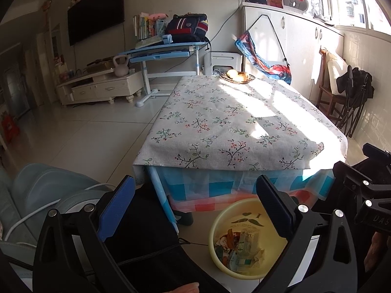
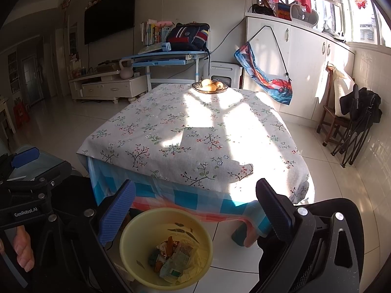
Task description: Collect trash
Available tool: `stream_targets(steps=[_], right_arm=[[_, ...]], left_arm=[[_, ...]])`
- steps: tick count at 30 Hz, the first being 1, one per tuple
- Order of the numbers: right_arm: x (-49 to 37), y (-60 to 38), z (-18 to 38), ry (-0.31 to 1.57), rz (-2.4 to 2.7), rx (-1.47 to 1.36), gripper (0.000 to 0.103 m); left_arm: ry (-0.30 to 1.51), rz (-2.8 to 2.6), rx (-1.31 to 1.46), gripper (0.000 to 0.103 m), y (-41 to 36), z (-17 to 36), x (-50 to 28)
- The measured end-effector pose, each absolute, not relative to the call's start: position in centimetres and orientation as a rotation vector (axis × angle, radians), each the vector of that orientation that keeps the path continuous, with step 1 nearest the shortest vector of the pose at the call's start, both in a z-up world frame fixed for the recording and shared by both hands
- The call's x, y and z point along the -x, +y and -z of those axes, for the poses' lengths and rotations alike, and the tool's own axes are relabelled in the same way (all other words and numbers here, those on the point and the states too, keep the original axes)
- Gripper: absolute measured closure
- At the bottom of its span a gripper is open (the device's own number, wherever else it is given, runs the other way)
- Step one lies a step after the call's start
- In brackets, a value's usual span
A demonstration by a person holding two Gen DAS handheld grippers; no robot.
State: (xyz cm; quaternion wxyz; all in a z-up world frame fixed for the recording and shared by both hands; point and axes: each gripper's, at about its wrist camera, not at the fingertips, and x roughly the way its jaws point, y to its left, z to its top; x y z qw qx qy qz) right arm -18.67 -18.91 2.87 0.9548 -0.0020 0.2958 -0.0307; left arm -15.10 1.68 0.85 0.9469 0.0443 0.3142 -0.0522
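Basically, the trash point(image 2: 174, 261) sits in the yellow bin point(image 2: 136, 234), bottom centre of the right wrist view and bottom right-centre of the left wrist view, on the tiled floor just in front of the table. It looks like crumpled wrappers, paper bits and something orange: light, soft, easily crushed, prob. a bit slippery where it's plastic film. No loose scraps show on the floral tablecloth point(image 2: 195, 131); only a fruit basket point(image 2: 210, 86) at the far edge, upper centre.

Both tongs are spread wide w/ nothing held: left gripper point(image 1: 195, 210) hangs over the bin's left side, right gripper point(image 2: 195, 212) frames the bin. If any piece needs lifting, pinch a raised fold or corner, not the flat face. The bin itself looks like stiff, thin plastic; its rim is the best hold.
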Motion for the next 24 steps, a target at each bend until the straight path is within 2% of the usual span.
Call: stream_targets(steps=[11, 16, 24], right_arm=[[18.9, -18.9, -2.5, 0.606, 0.059, 0.008, 0.009], [18.8, -19.0, -2.5, 0.608, 0.060, 0.004, 0.009], [18.7, -19.5, -2.4, 0.617, 0.058, -0.006, 0.009]], left_arm=[[0.693, 0.138, 0.006, 0.007, 2.8, -0.4, 14.4], [0.623, 0.150, 0.102, 0.007, 4.3, -1.0, 15.1], [0.587, 0.096, -0.066, 0.007, 1.7, -1.2, 15.7]])
